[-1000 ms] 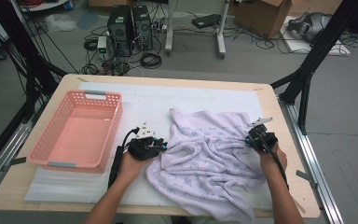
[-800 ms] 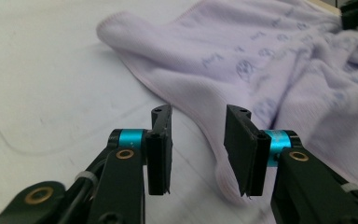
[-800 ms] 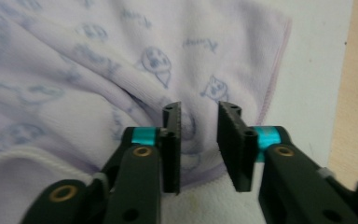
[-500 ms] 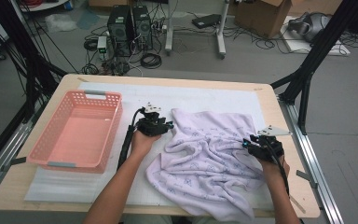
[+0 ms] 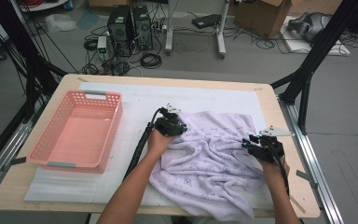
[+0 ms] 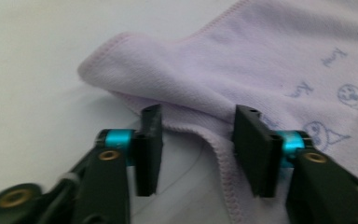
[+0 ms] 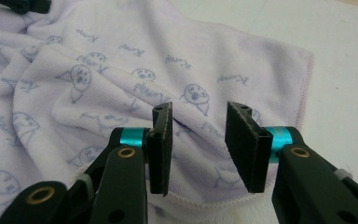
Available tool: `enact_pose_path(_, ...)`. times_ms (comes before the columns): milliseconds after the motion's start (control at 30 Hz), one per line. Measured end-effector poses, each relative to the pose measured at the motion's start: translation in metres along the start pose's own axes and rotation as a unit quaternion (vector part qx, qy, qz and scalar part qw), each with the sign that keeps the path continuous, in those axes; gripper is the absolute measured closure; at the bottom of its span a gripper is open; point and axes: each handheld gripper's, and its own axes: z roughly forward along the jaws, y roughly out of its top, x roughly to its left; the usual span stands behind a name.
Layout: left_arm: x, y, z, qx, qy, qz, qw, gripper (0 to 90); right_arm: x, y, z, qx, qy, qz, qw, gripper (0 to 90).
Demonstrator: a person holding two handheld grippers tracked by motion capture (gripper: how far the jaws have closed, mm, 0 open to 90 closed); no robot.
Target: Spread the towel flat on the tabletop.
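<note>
Item: lilac printed microfibre towel (image 5: 209, 163), crumpled, lying on the white mat (image 5: 135, 100) over the pale wooden tabletop (image 5: 268, 100), right of centre, its near part hanging past the front edge.

Change since a second ago: the left tongs (image 5: 173, 126) have travelled from the towel's near-left side up to its far-left corner; the right tongs (image 5: 256, 147) have dropped back from the far-right area to the right edge. The towel's far-left portion now lies flatter and more spread. Judged meaning: each hand is seeking a corner or hem, probably to spread or fold the cloth; no grasp is made yet.

Left tongs: jaws apart, straddling the folded hem at the corner, hem between the pads but not pinched. Left forearm reaches diagonally forward from the bottom edge.

Right tongs: jaws apart, held over a ridge of cloth just inside the right hem, nothing gripped. Right forearm comes straight up the right side, wrist level.

Also present: pink slotted plastic basket (image 5: 77, 135), apparently empty, left on the tabletop, well apart from the towel.
</note>
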Motion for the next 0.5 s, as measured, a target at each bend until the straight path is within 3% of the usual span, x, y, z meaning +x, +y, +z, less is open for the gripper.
enact_pose_path(33,-0.004,0.001,0.000,0.002,0.002,0.026,0.9997,81.6,0.000,0.000,0.000,0.000,0.000,0.002,1.0000,60.9)
enact_pose_path(67,-0.007,0.002,0.000,0.005,0.009,0.041,0.9991,84.2,0.000,0.000,0.000,0.001,0.001,0.002,1.0000,60.9)
enact_pose_path(100,-0.006,0.003,0.000,0.009,0.012,0.043,0.9990,85.3,0.000,0.000,0.000,0.001,0.002,0.000,1.0000,60.9)
enact_pose_path(167,-0.001,0.003,-0.004,0.013,0.024,0.023,0.9994,86.1,0.000,0.000,0.000,0.001,0.002,-0.001,1.0000,61.0)
enact_pose_path(233,0.012,0.001,-0.010,0.023,0.044,0.007,0.9987,86.4,0.000,-0.001,-0.001,0.002,0.003,0.001,1.0000,61.0)
enact_pose_path(300,0.027,-0.003,-0.021,0.015,0.065,-0.017,0.9976,86.4,-0.001,-0.002,-0.001,0.000,0.003,0.001,1.0000,61.0)
enact_pose_path(500,0.065,-0.010,-0.051,-0.016,0.125,-0.068,0.9897,86.7,0.000,-0.002,0.001,0.002,0.004,0.005,1.0000,60.9)
